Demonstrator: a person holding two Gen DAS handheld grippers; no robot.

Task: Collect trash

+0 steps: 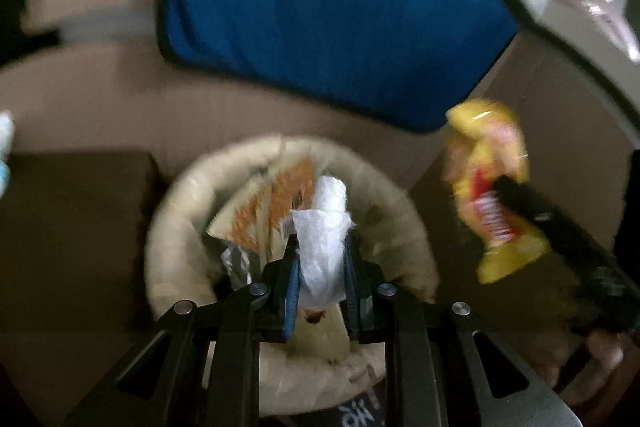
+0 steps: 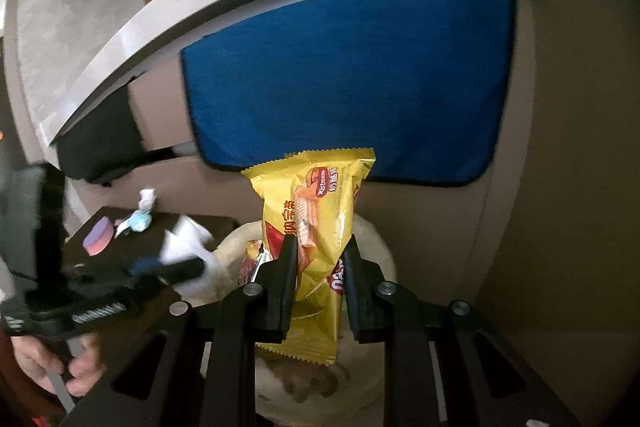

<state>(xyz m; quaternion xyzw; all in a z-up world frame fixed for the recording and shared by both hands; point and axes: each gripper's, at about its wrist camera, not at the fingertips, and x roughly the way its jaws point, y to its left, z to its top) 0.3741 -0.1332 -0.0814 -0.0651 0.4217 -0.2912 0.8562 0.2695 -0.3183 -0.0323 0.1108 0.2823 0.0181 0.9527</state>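
My left gripper (image 1: 320,247) is shut on a crumpled white tissue (image 1: 326,227), held over a round beige woven basket (image 1: 180,227) that holds an orange-and-cream wrapper (image 1: 276,203) and a bit of foil. My right gripper (image 2: 320,247) is shut on a yellow snack packet (image 2: 312,203), upright above the same basket (image 2: 376,239). In the left wrist view the packet (image 1: 488,187) and the right gripper's finger hang to the right of the basket. In the right wrist view the left gripper (image 2: 180,267) with the tissue (image 2: 188,239) shows blurred at the left, a hand below it.
A blue cloth (image 1: 328,15) hangs on the beige cabinet front behind the basket, under a white countertop (image 2: 120,39). A dark low table (image 2: 120,247) at the left carries a purple-pink sponge (image 2: 98,235), a light blue wrapper (image 2: 136,223) and another white scrap (image 2: 147,198).
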